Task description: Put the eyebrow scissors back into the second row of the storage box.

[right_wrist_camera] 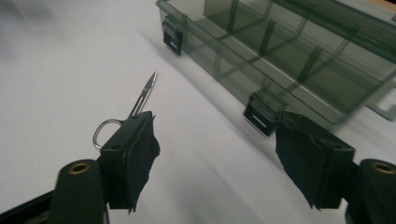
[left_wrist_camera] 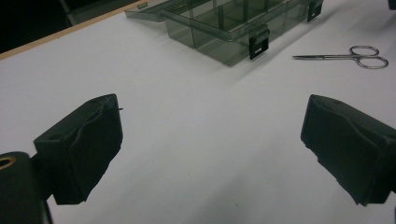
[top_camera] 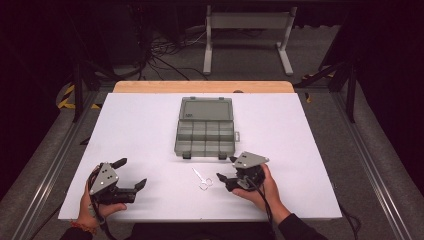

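White table [top_camera: 140, 130], dark room; left gripper [top_camera: 131, 173] spread, right gripper [top_camera: 226, 168] spread near scissors [top_camera: 201, 179].

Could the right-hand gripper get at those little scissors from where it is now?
Probably yes. The right gripper sits just beside the scissors, which lie flat on bare white table, with nothing between them. Its jaws stand apart, with nothing held between them.

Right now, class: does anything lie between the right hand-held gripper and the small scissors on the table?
Nothing visible does. The right hand-held gripper sits just right of the scissors, with bare white table between them. The open compartment box lies farther back, out of the path.
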A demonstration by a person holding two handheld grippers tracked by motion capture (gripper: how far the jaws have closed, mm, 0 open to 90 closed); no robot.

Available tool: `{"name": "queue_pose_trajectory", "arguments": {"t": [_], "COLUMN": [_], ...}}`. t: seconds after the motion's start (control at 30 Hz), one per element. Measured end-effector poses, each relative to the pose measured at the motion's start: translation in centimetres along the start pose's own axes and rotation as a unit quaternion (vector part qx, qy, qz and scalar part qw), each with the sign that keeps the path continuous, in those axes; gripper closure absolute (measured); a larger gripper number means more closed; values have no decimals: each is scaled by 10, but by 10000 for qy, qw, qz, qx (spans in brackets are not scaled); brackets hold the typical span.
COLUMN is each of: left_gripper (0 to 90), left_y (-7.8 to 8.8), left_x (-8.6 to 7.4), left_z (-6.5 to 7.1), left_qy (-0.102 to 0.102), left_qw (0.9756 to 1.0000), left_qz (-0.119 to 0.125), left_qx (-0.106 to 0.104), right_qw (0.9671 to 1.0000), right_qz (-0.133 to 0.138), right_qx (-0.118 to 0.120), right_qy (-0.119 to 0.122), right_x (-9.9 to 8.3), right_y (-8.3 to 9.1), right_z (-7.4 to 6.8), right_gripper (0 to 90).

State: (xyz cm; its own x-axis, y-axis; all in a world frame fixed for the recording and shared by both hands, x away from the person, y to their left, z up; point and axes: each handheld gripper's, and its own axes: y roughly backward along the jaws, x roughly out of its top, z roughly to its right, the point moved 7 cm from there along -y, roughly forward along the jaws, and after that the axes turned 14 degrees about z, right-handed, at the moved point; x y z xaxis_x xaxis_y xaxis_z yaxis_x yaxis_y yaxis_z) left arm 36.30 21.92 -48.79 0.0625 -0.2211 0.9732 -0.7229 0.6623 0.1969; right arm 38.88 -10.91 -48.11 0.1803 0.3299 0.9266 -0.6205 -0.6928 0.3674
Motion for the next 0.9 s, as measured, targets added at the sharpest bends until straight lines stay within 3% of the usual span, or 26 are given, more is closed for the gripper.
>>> {"name": "queue_pose_trajectory", "arguments": {"t": [0.13, 0.17, 0.23, 0.33, 0.47, 0.7, 0.8, 0.9], "left_gripper": [60, 61, 61, 64, 68, 73, 73, 75], "left_y": [6, 7, 9, 11, 14, 14, 14, 14], "left_x": [0, 0, -1, -2, -2, -3, -3, -3], "left_z": [0, -1, -1, 0, 0, -1, -1, -1], "left_qy": [23, 11, 23, 68, 100, 89, 84, 66], "left_qw": [10000, 10000, 9999, 9999, 9999, 9998, 9998, 9998], "left_qz": [16, 19, 12, 12, 39, 3, -16, -14], "left_qx": [56, 82, 99, 104, 130, 157, 153, 163], "right_qw": [9996, 9991, 9990, 9972, 9952, 9950, 9945, 9937], "right_qz": [-171, -278, -294, -556, -765, -860, -882, -862], "right_qx": [204, 320, 341, 505, 585, 508, 553, 691], "right_qy": [-24, -55, -68, -58, -182, 22, 87, -189], "right_x": [6, 7, 8, 6, 4, 5, 5, 5], "right_y": [-24, -38, -41, -62, -76, -77, -76, -74], "right_z": [-11, -18, -19, -26, -29, -41, -42, -40], "right_gripper": [323, 342, 346, 433, 558, 833, 854, 860]}}
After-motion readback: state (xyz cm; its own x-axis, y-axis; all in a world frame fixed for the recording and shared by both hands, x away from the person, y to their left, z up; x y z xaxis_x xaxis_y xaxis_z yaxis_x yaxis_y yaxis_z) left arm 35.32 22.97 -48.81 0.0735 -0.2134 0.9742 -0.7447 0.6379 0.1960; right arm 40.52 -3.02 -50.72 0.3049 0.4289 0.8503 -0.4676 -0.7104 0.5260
